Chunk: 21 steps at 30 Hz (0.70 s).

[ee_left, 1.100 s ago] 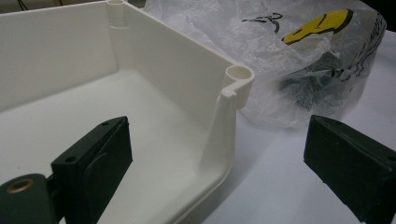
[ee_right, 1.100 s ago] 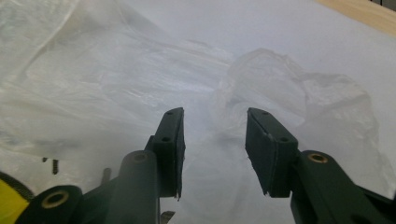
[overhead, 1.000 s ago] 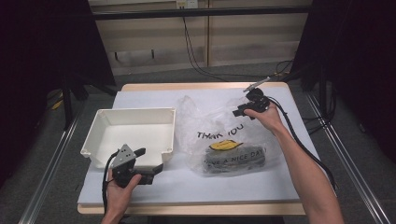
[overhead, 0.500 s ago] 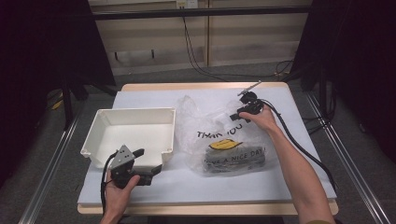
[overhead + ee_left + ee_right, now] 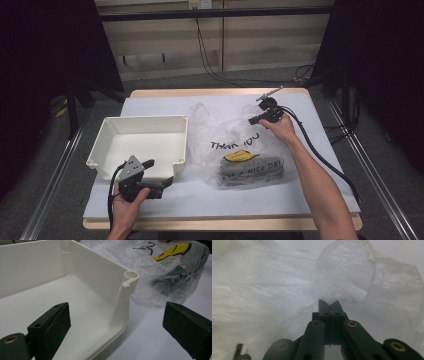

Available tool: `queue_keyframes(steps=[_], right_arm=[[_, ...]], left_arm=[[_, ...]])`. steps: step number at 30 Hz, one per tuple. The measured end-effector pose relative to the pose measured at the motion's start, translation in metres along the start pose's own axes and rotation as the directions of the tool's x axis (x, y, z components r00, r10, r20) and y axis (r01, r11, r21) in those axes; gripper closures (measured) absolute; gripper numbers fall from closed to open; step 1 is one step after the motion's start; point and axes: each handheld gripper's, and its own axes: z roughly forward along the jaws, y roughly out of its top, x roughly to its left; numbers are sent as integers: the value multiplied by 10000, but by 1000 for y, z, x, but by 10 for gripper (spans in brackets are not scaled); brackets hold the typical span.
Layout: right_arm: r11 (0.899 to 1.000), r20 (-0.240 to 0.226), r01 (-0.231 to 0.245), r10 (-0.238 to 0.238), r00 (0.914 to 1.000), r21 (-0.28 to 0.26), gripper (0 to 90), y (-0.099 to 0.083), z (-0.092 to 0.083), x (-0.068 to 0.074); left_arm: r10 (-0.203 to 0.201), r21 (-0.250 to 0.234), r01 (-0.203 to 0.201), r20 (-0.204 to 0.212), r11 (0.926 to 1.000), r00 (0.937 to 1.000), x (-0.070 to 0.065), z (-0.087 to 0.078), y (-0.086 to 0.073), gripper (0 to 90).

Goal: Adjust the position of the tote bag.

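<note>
The person's right arm stretches far across the table, the forearm slanting up from the near edge to the far right part of the plastic bag (image 5: 240, 150). The right gripper (image 5: 256, 120) sits at the bag's upper right corner, its nose turned toward the bag. Its jaws have just been closing; in the right gripper view they stand pressed together with a fold of the thin clear plastic (image 5: 342, 282) pinched between the tips. The left hand (image 5: 127, 202) rests low at the near left edge of the table, holding the left gripper (image 5: 162, 184) level and aimed at the near right corner of the white tray (image 5: 105, 145). Its jaws stand wide apart, one over the tray's inside, the other over bare table, with the tray's corner post (image 5: 130, 280) between them but untouched.

Compared with a second ago, the right hand has shifted only slightly along the bag's top edge; the left hand and tray lie as they did.

The bag lies flat and crumpled in the middle of the table, just right of the tray, see-through, with black lettering, a yellow mark and something dark inside near its bottom.
</note>
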Motion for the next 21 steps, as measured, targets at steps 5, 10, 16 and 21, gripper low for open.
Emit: queue_keyframes(steps=[5, 10, 16, 21], right_arm=[[9977, -333, 34, -57, 9994, -678, 900, 5, -20, 4], [9915, -745, 10, -107, 9972, -1301, 900, 4, -42, 8], [9749, -1091, 46, -296, 9936, -2226, 900, -1, -74, 16], [9607, -1241, 10, -369, 9916, -2776, 900, -10, -95, 22]], left_arm=[[35, 25, -36, 29, 10000, 10000, -2, 0, 1, 76], [-30, 38, 29, 32, 10000, 10000, -3, 2, 1, 76], [56, 20, -56, 29, 10000, 10000, -4, 2, 2, 76], [69, -38, -68, 80, 10000, 9999, -5, 3, 3, 76]])
